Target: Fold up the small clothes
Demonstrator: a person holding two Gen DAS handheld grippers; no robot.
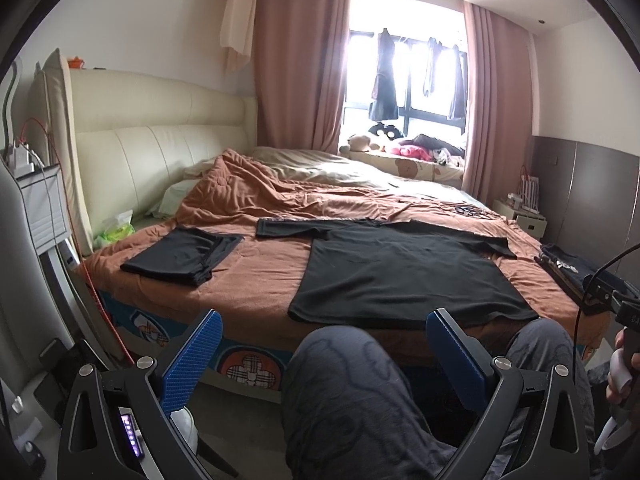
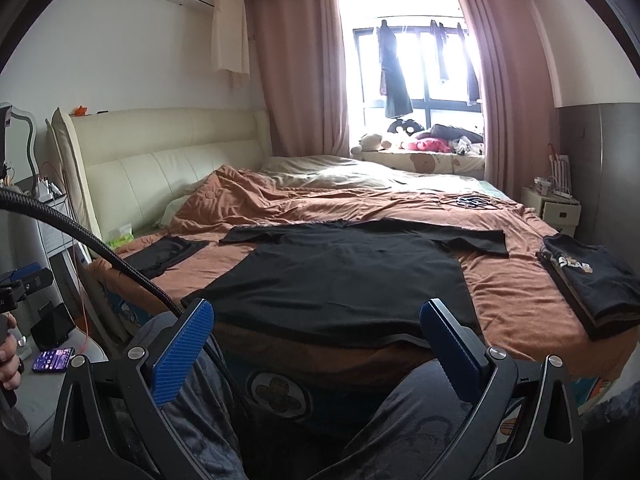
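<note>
A black T-shirt lies spread flat on the orange bedspread, hem toward me, sleeves out to both sides. My left gripper is open, held back from the bed's near edge above a person's knees, nothing between its blue pads. My right gripper is open too, just short of the shirt's hem. A folded black garment rests at the left. A stack of folded dark clothes with a printed logo sits at the bed's right edge.
A cream headboard stands at the left, a window with pink curtains at the back. A phone lies on a low surface to the left. A small nightstand is at the right. The person's legs fill the foreground.
</note>
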